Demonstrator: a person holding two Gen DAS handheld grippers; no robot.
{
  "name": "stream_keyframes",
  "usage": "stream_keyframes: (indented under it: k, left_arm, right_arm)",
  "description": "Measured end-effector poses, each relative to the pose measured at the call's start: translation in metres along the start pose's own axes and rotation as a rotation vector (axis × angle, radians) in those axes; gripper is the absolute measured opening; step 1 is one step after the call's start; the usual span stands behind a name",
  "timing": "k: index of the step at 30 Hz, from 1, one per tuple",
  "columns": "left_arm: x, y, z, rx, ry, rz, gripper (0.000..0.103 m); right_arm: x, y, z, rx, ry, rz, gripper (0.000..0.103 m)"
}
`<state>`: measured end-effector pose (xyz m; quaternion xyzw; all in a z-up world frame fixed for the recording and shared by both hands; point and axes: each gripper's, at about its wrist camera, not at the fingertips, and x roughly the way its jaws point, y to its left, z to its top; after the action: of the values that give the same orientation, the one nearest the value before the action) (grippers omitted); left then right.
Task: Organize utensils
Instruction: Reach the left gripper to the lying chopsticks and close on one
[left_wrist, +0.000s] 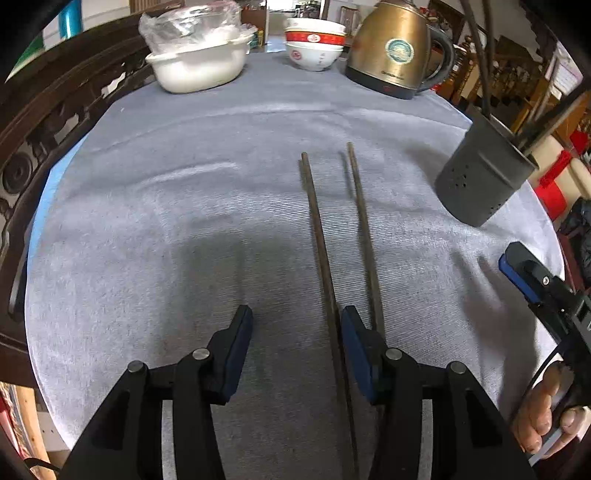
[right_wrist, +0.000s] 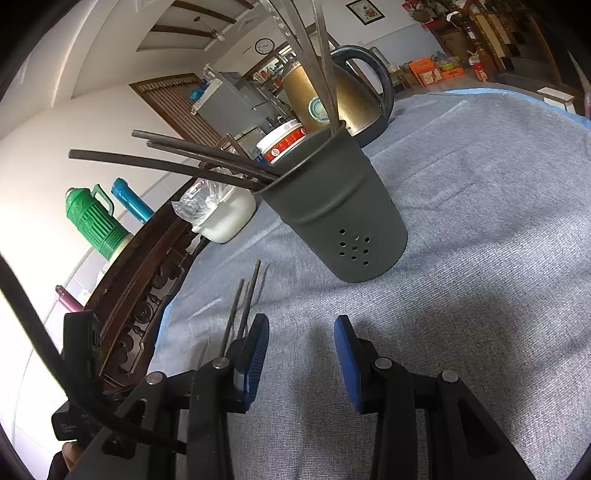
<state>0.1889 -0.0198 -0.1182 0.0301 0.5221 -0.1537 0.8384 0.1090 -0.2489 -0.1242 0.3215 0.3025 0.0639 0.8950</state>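
Left gripper (left_wrist: 296, 332), jaws wide apart and gripping nothing, above two loose chopsticks (left_wrist: 325, 258) lying near the middle of the grey tablecloth (left_wrist: 184, 221); their near ends are hidden beneath its right finger. Right gripper (right_wrist: 301, 345), likewise wide open and empty, facing the dark perforated holder (right_wrist: 332, 221) toward the cloth's right edge. The holder's chopsticks (right_wrist: 166, 162) fan out, some cut off by the frame. Kettle (left_wrist: 391, 48) and bowls (left_wrist: 314, 44) at the far edge.
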Motion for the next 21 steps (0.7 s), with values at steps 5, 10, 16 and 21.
stream_keyframes:
  k: [5,10,16,21]
  left_arm:
    - [-0.002,0.006,0.005,-0.031,0.001,0.010,0.051]
    - [-0.002,0.001,0.009,-0.040,0.007,-0.001,0.051]
    - [0.000,-0.008,0.010,-0.037,0.015,-0.015,0.051]
    - [0.002,-0.009,0.010,-0.039,0.021,-0.031,0.050]
  right_arm:
    - [-0.001,0.000,0.000,-0.002,-0.001,0.008,0.040]
    - [-0.001,-0.001,0.000,-0.002,0.001,0.010,0.040]
    - [0.000,-0.001,0.000,-0.001,0.004,0.010,0.040]
    - [0.000,-0.001,0.000,0.000,0.008,0.007,0.040]
